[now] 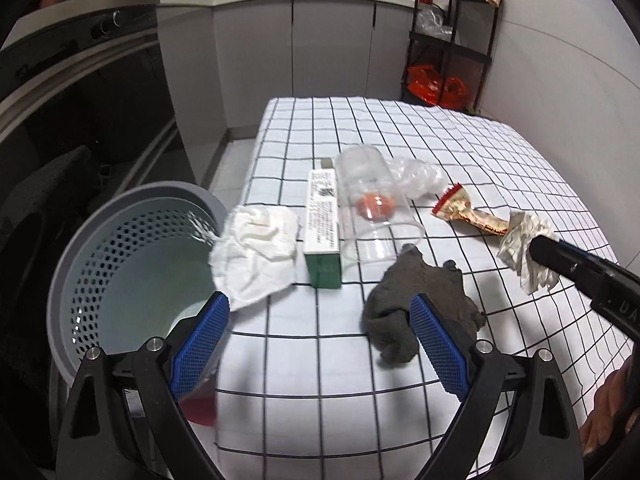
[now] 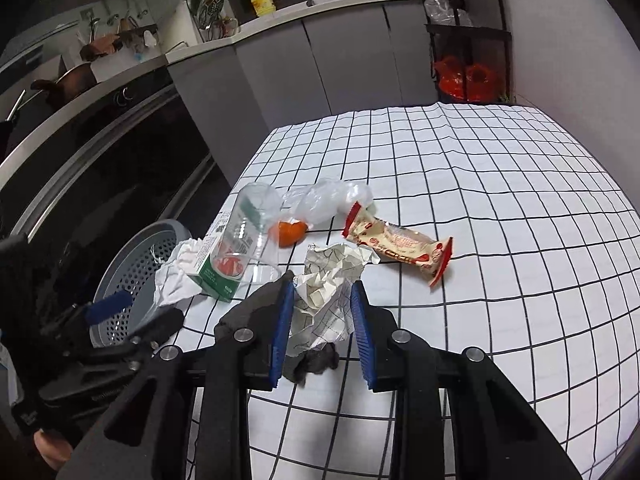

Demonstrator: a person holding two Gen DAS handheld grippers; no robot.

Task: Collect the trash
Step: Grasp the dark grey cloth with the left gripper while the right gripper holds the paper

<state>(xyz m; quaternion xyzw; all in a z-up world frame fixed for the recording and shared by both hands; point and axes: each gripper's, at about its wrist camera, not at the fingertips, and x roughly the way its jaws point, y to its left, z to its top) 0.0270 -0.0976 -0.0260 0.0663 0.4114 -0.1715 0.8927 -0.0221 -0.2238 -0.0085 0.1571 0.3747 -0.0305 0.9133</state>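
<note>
I count seven loose pieces on my checked desk [image 2: 500,208]: one crumpled paper ball [image 2: 324,300], one white tissue [image 1: 256,256], one green-and-white carton [image 1: 322,232], one clear plastic cup [image 1: 372,208], one clear plastic bag [image 1: 416,176], one red-and-gold wrapper [image 2: 400,246] and one dark grey cloth [image 1: 416,304], plus an orange bit [image 2: 289,233] by the cup. One grey perforated bin [image 1: 132,264] sits off the desk's left edge, just beside the tissue, which overhangs that edge. My right tool [image 2: 322,330] is narrowed around the paper ball, both blue pads against it, just above the dark cloth. My left tool [image 1: 320,344] is spread wide and carries nothing, one finger over the bin, the other over the cloth. The carton lies flat, long axis running away from me, green end nearest. The cup lies on its side alongside it, open mouth towards me. The wrapper lies with its long axis slanting across the desk. The desk's right and far parts are bare grid, giving me free room there
</note>
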